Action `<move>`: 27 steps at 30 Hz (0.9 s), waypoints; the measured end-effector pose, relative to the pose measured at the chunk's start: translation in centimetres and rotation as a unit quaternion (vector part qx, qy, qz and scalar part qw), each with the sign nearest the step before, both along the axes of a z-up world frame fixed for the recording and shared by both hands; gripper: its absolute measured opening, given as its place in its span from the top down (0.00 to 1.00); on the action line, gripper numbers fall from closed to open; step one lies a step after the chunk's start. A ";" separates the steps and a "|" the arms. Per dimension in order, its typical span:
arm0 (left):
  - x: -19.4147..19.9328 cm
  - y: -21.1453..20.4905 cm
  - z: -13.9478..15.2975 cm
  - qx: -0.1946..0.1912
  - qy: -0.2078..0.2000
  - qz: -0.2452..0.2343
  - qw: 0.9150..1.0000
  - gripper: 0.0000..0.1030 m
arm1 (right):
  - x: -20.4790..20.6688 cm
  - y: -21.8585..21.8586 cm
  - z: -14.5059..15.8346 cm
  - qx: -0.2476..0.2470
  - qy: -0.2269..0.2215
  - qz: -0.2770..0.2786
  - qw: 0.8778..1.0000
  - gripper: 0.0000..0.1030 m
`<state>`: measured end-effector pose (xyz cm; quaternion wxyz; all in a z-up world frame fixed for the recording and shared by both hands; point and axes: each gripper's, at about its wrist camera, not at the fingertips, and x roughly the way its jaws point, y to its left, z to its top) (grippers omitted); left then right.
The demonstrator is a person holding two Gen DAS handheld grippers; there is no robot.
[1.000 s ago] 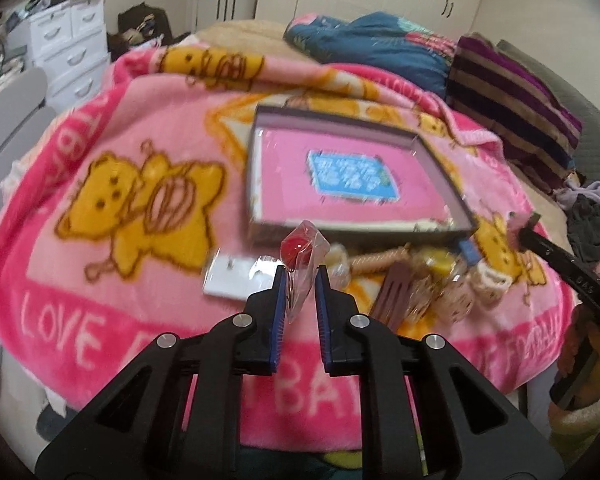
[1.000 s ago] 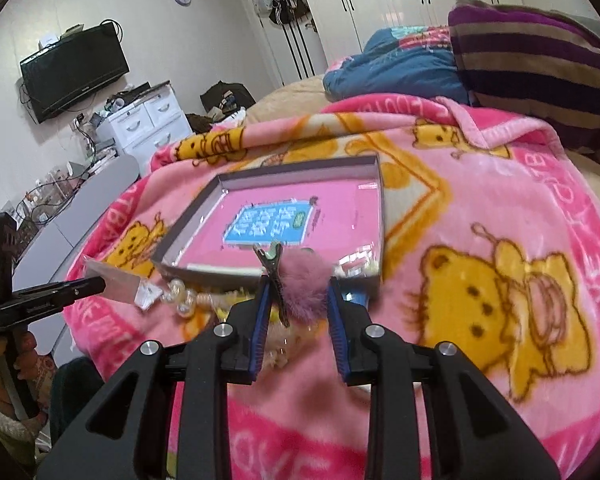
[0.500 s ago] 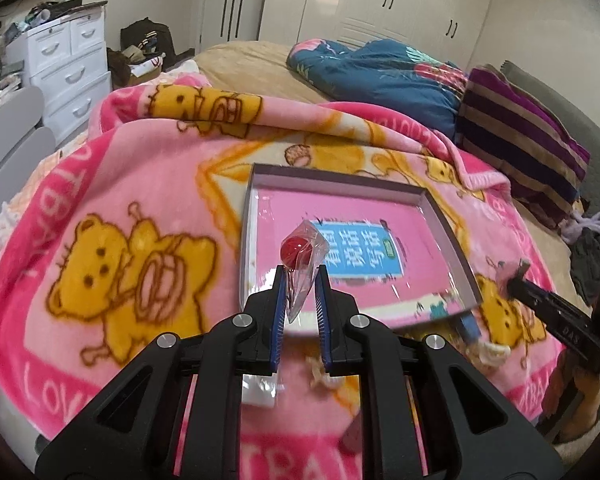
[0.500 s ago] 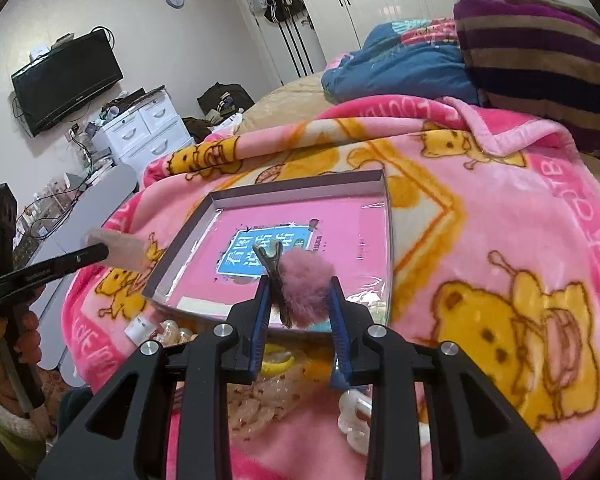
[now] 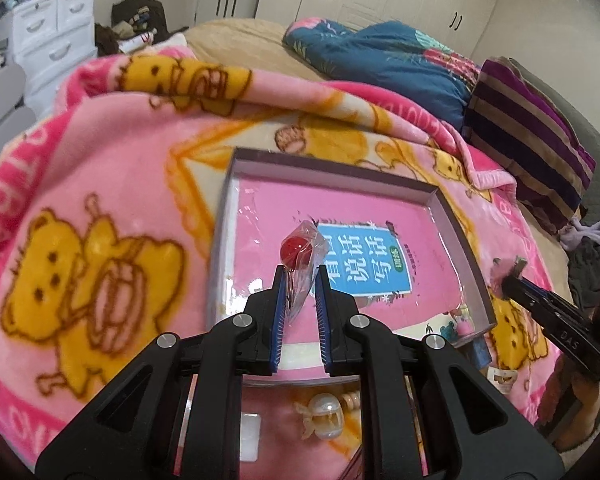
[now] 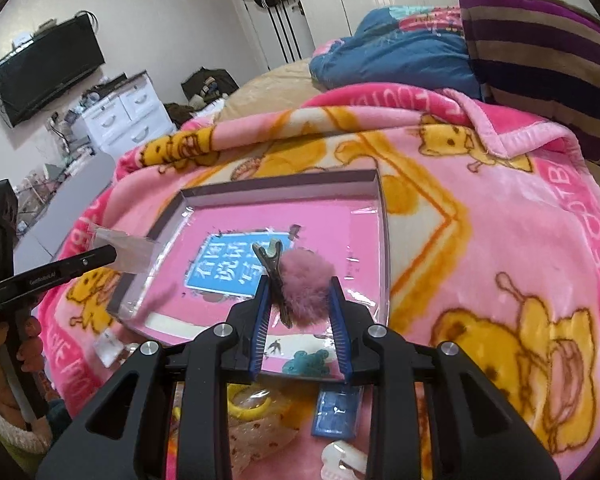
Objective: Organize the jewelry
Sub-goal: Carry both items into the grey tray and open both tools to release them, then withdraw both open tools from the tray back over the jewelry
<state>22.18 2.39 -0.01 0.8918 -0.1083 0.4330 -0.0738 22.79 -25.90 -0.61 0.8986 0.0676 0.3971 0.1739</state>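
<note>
My left gripper (image 5: 300, 277) is shut on a small clear bag holding a red bead (image 5: 298, 249). It hangs over the near left part of a shallow grey-rimmed box (image 5: 332, 165) with a pink book in its bottom. My right gripper (image 6: 299, 285) is shut on a fluffy pink pom-pom hair clip (image 6: 306, 284), whose metal clip end (image 6: 269, 254) sticks out over the box (image 6: 280, 186). Each view catches the other gripper from the side: the right one (image 5: 510, 274) at the box's right rim, the left one (image 6: 108, 256) at its left rim.
The box lies on a pink bear-print blanket (image 5: 80, 208). Loose pieces sit near the blanket's front edge: a pearl hair claw (image 5: 324, 420), a small clear bag (image 5: 249, 436), a blue card (image 6: 336, 410), yellow hair ties (image 6: 248, 408). A striped pillow (image 6: 540, 52) lies behind.
Both grippers moved forward from the pile of loose pieces to over the box. Each keeps its hold on its item.
</note>
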 end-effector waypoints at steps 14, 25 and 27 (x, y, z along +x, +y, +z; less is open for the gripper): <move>0.3 0.5 -2.7 -0.035 0.031 -0.016 0.999 0.90 | 0.9 0.1 -2.5 -0.012 0.025 -0.035 0.999 0.33; -0.8 1.2 -1.8 -0.025 0.018 -0.002 1.000 0.53 | -2.2 -3.1 -0.8 0.030 0.011 -0.060 0.998 0.19; -1.1 1.3 -1.5 -0.023 0.013 0.003 1.000 0.38 | -3.0 -3.5 -0.3 0.029 0.006 -0.059 0.998 0.17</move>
